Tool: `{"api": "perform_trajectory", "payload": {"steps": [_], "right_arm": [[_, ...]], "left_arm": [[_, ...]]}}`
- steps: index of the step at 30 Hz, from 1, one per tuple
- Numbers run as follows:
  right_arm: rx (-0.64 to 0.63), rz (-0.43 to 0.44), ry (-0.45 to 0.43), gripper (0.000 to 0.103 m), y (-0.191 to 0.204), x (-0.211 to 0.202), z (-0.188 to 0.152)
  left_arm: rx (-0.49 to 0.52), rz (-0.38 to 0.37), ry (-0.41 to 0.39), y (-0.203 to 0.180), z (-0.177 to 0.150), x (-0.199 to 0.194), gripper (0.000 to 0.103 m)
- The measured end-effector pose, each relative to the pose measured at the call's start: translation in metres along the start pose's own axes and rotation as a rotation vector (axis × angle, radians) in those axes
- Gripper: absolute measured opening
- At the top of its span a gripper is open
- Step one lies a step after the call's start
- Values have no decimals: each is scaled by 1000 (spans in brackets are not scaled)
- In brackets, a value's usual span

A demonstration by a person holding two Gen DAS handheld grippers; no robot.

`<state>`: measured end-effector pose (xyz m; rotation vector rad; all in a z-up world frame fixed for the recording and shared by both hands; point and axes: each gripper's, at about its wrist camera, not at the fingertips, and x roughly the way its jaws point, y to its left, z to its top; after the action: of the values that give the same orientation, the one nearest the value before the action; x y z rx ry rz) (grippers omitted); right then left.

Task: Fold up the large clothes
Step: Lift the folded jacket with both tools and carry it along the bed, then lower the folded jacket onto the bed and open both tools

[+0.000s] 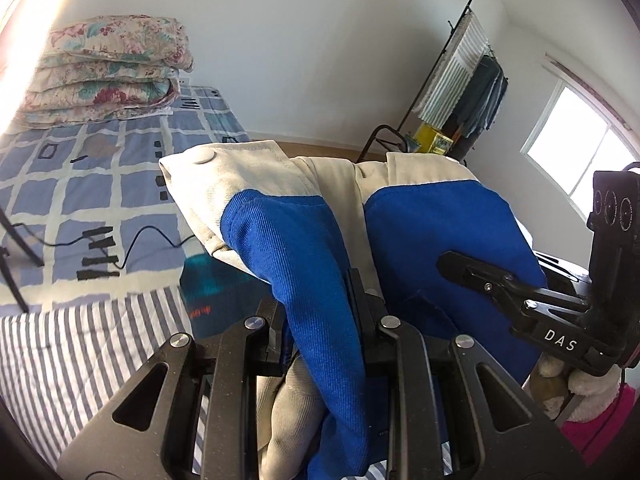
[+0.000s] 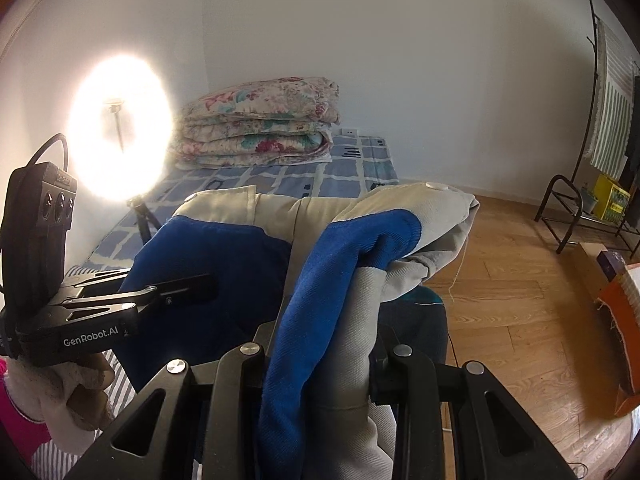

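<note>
While clamped: garment (image 1: 320, 320) between fingers (image 1: 356, 296).

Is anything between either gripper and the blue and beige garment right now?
Nothing is. The left gripper and the right gripper each have their jaws clamped directly on a bunched fold of the blue and beige garment, held above the bed.

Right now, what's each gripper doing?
Left gripper: closed on the blue and cream garment.
Right gripper: closed on the same garment, a bunched fold between its fingers.
</note>
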<state>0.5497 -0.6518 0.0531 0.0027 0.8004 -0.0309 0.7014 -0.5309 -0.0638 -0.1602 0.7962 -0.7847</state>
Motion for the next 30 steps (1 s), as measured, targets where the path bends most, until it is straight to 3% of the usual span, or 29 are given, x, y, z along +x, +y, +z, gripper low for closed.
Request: {"api": "perform_trajectory", "payload": {"steps": [14,17,21,23,25,27,30], "right_arm": [[8,25,54,28,-28,96,-2],[33,29,67,28,-44,103,-7],[99,11,98,30,-77,115,-14],[150,-13,120,36,-93,123,-21],[184,-69,160,47,-106,135,-32],[185,-111,189,50,-111,144,-42],[197,-153,189,62,-115,147,-52]], "left_arm": [[-16,46,44,49,-3,76,21],[5,82,44,62,-8,81,21],[-52,113,72,91,-15,88,23],[-81,139,90,104,-21,93,27],[-93,155,100,112,-26,97,38],[-92,173,100,115,-30,99,46],[-71,201,101,114,-34,99,49]]}}
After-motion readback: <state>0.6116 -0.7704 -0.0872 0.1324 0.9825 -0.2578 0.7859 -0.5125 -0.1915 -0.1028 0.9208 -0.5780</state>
